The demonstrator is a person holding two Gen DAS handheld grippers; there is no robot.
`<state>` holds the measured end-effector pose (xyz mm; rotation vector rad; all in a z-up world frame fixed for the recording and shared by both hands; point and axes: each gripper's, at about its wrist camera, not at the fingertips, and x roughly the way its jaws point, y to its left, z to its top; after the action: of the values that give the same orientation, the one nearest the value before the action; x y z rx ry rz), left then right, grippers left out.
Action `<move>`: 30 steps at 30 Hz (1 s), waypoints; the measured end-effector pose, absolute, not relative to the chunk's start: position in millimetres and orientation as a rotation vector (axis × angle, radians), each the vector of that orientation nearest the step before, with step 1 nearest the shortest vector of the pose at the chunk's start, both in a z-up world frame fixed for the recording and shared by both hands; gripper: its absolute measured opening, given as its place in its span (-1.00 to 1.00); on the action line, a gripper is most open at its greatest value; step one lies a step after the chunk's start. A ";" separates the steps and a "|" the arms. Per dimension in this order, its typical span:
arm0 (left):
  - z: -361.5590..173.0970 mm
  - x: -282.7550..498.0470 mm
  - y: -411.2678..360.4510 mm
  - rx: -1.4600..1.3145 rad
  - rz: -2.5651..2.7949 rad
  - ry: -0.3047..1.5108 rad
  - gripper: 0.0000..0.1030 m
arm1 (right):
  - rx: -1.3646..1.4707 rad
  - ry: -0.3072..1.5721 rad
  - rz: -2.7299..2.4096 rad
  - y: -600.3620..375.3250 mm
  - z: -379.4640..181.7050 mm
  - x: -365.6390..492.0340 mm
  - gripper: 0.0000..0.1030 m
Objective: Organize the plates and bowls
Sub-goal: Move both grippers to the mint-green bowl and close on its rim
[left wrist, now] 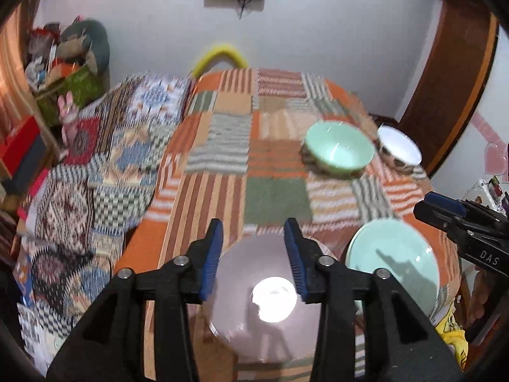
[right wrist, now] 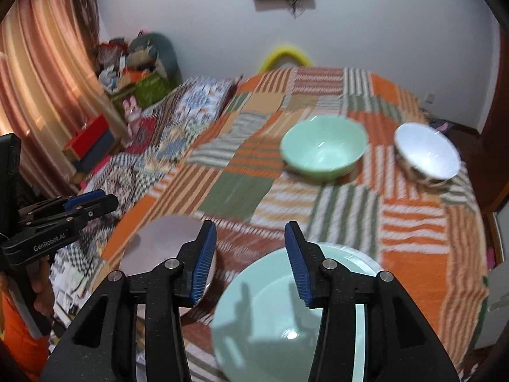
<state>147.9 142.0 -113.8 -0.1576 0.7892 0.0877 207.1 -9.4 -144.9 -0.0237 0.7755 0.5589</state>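
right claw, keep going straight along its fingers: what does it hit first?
Most likely the mint green plate just below the right claw, probably its far rim. The jaws stand open with nothing between them. Depth is unclear, so it may clear the rim and land on the patchwork cloth beyond.

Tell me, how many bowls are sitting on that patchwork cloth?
2. A green bowl stands toward the far side, and a white bowl sits just right of it, near the edge. The nearer pink plate and mint plate aren't bowls. None seems hidden.
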 end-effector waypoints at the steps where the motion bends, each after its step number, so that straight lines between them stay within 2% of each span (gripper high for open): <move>1: -105.9 151.5 136.4 -0.140 0.077 0.769 -0.18 | -0.017 0.757 0.548 -14.5 -140.6 208.6 -0.04; 8: -76.5 177.4 108.0 -0.068 0.029 0.702 -0.10 | 0.034 0.667 0.499 -44.7 -116.2 224.0 -0.01; 12: -67.5 199.5 96.6 -0.042 0.020 0.675 0.11 | 0.047 0.635 0.472 -55.6 -107.2 237.6 0.00; 19: -68.8 248.1 86.6 -0.039 0.006 0.698 0.11 | 0.066 0.625 0.441 -67.9 -104.9 263.4 0.00; 30: -110.5 329.7 83.9 -0.091 -0.027 0.807 0.11 | 0.082 0.677 0.415 -72.5 -124.5 312.0 0.00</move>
<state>329.7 83.9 -110.5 -0.0915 0.8069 -0.0268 312.0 -72.5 -124.5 0.0825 0.6765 0.4146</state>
